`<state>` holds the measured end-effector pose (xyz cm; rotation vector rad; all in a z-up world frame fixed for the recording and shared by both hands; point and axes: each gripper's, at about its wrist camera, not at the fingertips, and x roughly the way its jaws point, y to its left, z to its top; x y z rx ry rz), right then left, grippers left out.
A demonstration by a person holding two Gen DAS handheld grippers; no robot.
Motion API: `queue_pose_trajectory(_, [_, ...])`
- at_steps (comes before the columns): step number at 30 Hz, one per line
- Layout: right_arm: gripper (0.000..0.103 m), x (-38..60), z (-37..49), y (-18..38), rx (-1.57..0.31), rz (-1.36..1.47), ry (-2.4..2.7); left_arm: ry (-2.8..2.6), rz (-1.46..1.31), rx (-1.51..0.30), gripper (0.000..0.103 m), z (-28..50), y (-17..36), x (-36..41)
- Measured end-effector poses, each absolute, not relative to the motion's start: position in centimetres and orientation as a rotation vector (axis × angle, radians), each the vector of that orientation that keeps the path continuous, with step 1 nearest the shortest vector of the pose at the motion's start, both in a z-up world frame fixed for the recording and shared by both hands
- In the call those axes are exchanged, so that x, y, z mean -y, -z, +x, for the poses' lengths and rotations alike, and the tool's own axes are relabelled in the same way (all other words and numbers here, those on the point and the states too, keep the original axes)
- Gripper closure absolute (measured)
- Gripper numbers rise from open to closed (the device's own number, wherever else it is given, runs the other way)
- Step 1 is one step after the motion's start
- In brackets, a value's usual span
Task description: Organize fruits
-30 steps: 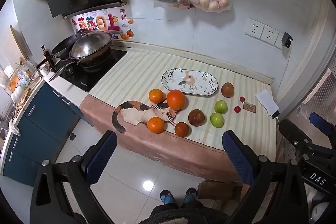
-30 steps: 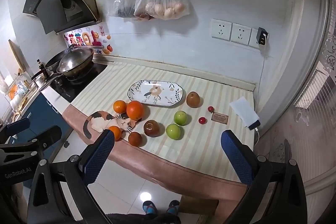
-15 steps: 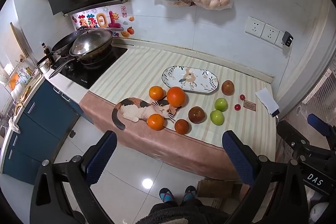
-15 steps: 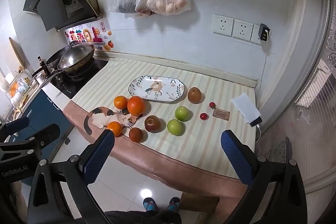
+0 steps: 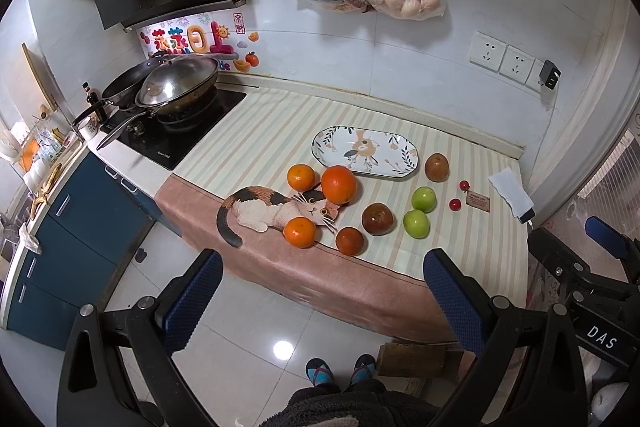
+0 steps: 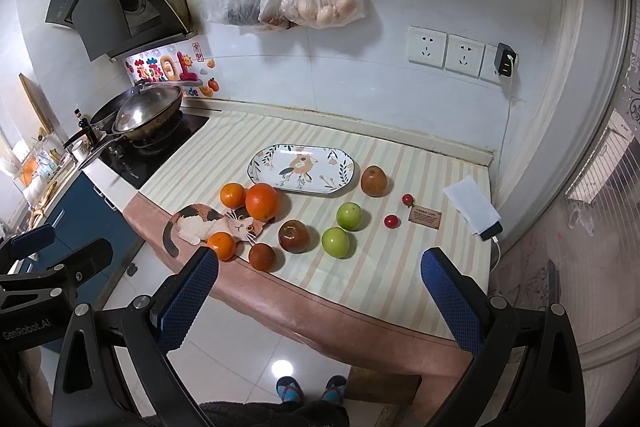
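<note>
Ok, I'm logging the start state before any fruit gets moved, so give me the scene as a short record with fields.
plate: empty, at the back of the striped cloth
oranges: three small, one large orange beside the plate
green apples: two, side by side
dark red fruit: three, one near the middle
cherry tomatoes: two
left gripper: open, short of the counter, holding nothing
right gripper: open, holding nothing
fruit on plate: none

Both wrist cameras look steeply down from well back and above the bench (image 5: 460, 155), facing the tiled wall. The left view sits further left. Both share the plate (image 5: 365, 150), fruit and stove (image 6: 156, 147) at mid-frame.
</note>
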<state>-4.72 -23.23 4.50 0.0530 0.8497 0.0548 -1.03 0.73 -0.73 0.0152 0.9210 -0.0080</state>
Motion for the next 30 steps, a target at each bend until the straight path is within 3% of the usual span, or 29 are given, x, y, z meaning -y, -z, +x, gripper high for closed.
queue_pose_trajectory(30, [0.000, 23.39, -4.58, -4.45, -0.854, 0.058, -0.060, 0.004, 0.017, -0.921, 0.000, -1.01, 0.76, -0.39])
